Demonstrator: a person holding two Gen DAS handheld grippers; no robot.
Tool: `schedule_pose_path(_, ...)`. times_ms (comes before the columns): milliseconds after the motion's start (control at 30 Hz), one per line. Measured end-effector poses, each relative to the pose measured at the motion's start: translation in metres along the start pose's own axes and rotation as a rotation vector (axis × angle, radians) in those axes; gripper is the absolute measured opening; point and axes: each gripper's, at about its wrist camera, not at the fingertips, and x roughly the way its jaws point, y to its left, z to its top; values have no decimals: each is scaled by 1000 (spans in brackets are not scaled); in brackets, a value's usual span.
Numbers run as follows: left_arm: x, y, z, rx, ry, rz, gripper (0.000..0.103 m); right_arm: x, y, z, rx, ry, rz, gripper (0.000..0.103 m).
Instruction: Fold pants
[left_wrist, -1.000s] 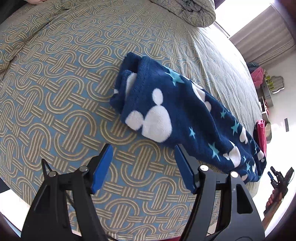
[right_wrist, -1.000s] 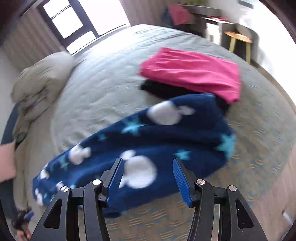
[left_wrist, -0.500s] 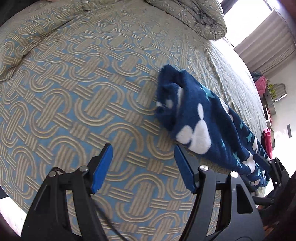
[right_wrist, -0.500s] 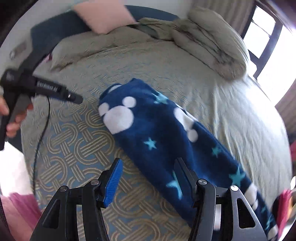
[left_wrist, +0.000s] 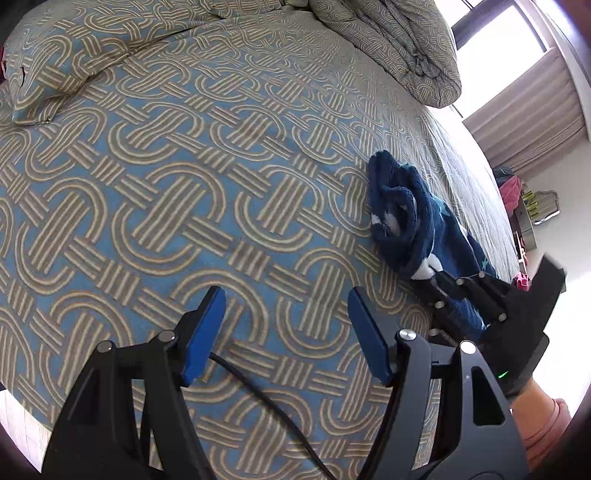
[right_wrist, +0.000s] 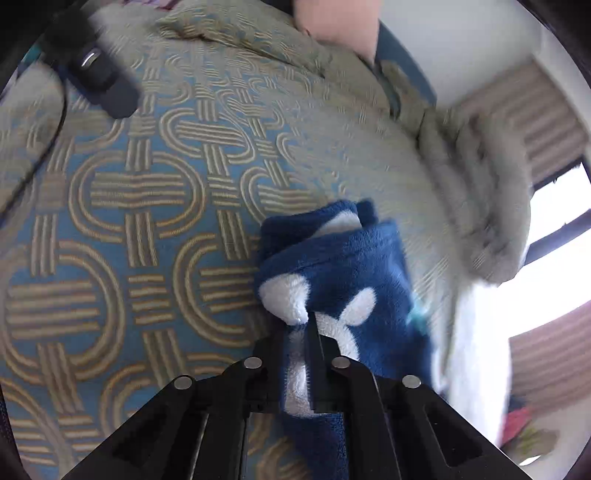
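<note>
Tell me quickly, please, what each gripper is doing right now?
Left gripper: open, holding nothing.
Right gripper: just closed, pinching the navy fleece pants.

The right tongs (right_wrist: 308, 354) have just been closing and now pinch a fold of the pants (right_wrist: 343, 280), dark blue fleece with white blobs and a pale blue star. The cloth bunches between the black fingers (right_wrist: 317, 365), with the white patch squeezed right at the tips. The pants lie on the bed (right_wrist: 147, 206), whose cover has a blue ground with tan interlocking loops. Beyond the pants, a rumpled grey quilt (right_wrist: 476, 192) lies along the far edge of the bed, near a bright window (right_wrist: 557, 206). Well apart from the pants, up and to their left, the other tongs (right_wrist: 99, 77) show as a dark blur over the bed, a black cable (right_wrist: 33, 166) trailing from them.
</note>
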Motion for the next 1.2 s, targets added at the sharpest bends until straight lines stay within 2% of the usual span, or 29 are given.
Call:
schedule_pose_path(67,1,-6,3,36,-2,-32,69,-6,-35,4,187,1,163,6)
schedule_pose_path(167,7,-34,9,168,9,-87,69,-13,-99,-2,483,-6,401,6)
schedule_pose_path(300,15,-82,17,345,-10,-188,69,-23,-159,-14,746,-28,537,6)
schedule_pose_path(433,37,-116,33,427,9,-231,69,-33,-193,-24,902,-55,576,6)
schedule_pose_path(467,47,-120,39,427,26,-250,69,-32,-196,-22,917,-57,575,6)
schedule_pose_path(567,70,-126,52,416,67,-231,69,-40,-211,-19,931,-61,548,6)
schedule_pose_path(600,74,-128,53,419,76,-232,58,-42,-214,-17,938,-61,547,6)
schedule_pose_path(633,81,-133,55,432,98,-249,22,-44,-216,-16,949,-64,551,6)
schedule_pose_path(667,85,-135,55,440,127,-256,2,-46,-220,-15,960,-68,553,6)
schedule_pose_path(833,75,-118,47,448,139,-257,5,-58,-228,-15,975,-100,529,6)
schedule_pose_path(933,73,-89,50,413,164,-240,5,-60,-229,-10,963,-121,529,6)
schedule_pose_path(967,72,-79,51,391,168,-222,5,-58,-225,-7,951,-125,530,7)
schedule_pose_path(1033,72,-65,56,362,146,-136,5,-53,-215,1,925,-119,542,7)
schedule_pose_path(1100,71,-55,60,325,141,-111,5,-43,-200,6,910,-92,557,7)
schedule_pose_path(1200,62,-47,59,260,142,-186,6,-26,-181,7,901,-49,561,7)
